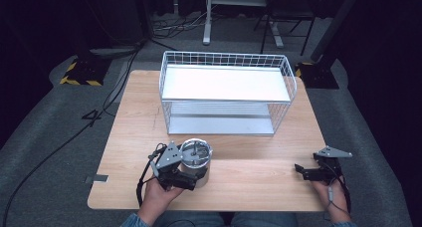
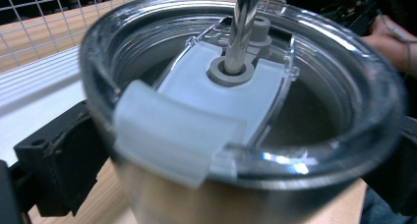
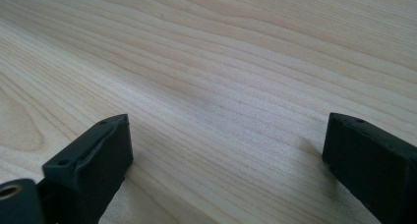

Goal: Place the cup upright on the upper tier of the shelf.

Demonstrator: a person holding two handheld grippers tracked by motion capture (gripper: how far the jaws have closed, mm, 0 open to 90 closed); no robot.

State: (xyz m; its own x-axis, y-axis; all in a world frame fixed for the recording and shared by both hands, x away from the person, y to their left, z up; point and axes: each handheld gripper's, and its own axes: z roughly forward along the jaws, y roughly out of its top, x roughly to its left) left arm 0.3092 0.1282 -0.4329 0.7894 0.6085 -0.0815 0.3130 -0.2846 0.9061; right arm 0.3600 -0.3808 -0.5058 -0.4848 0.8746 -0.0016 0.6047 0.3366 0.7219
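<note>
— Tumbler (image 1: 196, 160) near the front edge of table (image 1: 249, 172), left of centre, upright, clear lid (image 1: 195, 151) on top. Left gripper (image 1: 191, 179) clamped around its lower body, hand (image 1: 157, 194) behind it.

— And the wire shelf rack (image 1: 226, 95)?

— Farther back, centred, both tiers bare. Well apart from the tumbler. Right gripper (image 1: 300, 170) resting at the near right, jaws apart, nothing between them.

— From the left gripper view?

— Tumbler (image 2: 236, 204) very close, steel wall pressed between the black jaws at both sides. Clear lid (image 2: 314, 101) seated, frosted slider (image 2: 196, 121) across it, metal straw (image 2: 243, 27) rising through the grey grommet. Rack wire visible at far left, other hand at far right.

— Right gripper view?

— Bare wood grain of table (image 3: 221, 62), right gripper (image 3: 226, 145) spread wide, empty, low over the surface.

— Progress?

— Early, by the look of it. Grasp secured, tumbler apparently not yet off the table. Likely remaining: lift, carry to the far rack, set down on a tier, release. Which tier, impossible to tell.
</note>
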